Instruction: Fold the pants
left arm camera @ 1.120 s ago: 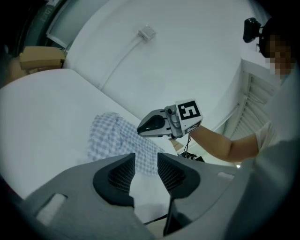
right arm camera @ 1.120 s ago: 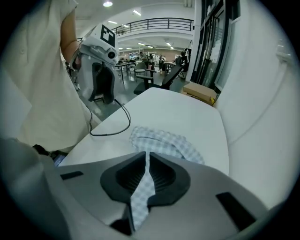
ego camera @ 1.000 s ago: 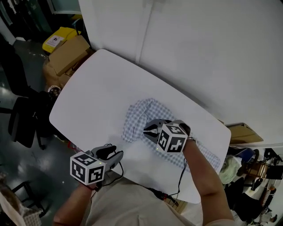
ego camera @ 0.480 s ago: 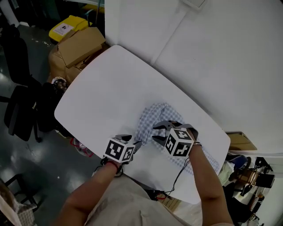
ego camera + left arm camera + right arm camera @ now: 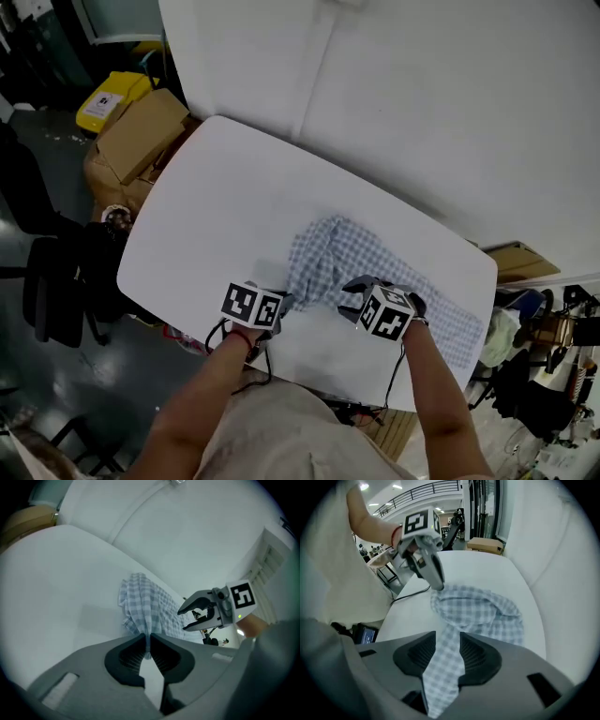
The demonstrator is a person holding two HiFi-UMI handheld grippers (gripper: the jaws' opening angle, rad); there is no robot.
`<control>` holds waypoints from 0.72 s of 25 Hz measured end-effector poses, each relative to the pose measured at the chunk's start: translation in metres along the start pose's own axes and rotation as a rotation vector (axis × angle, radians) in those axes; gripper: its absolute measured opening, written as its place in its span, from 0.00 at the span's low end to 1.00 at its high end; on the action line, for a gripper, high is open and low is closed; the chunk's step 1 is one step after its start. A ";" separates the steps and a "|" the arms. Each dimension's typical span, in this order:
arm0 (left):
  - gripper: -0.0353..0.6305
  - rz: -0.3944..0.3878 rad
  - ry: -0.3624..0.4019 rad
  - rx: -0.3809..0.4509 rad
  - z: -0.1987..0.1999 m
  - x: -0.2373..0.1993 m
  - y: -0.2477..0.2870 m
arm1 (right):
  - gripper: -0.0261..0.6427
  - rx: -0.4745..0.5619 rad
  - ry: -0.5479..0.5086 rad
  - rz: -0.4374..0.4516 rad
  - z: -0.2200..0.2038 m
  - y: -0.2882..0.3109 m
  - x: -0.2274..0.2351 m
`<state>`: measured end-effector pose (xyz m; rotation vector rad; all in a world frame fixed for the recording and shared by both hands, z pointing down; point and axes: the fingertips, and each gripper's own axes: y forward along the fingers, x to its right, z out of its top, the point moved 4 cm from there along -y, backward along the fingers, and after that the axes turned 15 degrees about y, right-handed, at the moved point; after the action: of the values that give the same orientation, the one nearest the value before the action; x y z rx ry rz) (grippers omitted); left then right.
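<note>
I had lowered the left gripper [image 5: 284,302] to the pants [image 5: 349,255] on the table [image 5: 211,202], its jaws just closing and clamping their edge. The right gripper [image 5: 354,289] had just been opening; only its own view showed cloth between parted jaws.

The pants [image 5: 342,258] are pale blue-and-white checked on a plain white desk [image 5: 216,206]. Past the desk's far left corner stand a brown cardboard box [image 5: 141,136] and a yellow bin [image 5: 111,97].

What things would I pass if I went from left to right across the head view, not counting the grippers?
A black chair → big cardboard box → checked pants lying on the white table → flat cardboard box past the table's right end.
</note>
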<state>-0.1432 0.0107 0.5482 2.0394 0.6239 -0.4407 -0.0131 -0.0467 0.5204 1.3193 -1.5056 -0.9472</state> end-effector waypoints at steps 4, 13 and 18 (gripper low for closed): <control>0.11 0.038 0.095 -0.047 0.027 -0.021 -0.030 | 0.29 -0.012 0.053 -0.011 -0.006 0.029 -0.009; 0.11 0.172 0.193 -0.115 0.098 -0.091 -0.085 | 0.28 -0.084 0.064 -0.105 -0.014 0.068 -0.011; 0.11 0.265 0.240 -0.153 0.140 -0.127 -0.105 | 0.19 -0.112 0.064 -0.073 -0.018 0.067 -0.011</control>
<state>-0.3164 -0.0960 0.4739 2.0066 0.5025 0.0083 -0.0158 -0.0262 0.5874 1.3184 -1.3447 -1.0115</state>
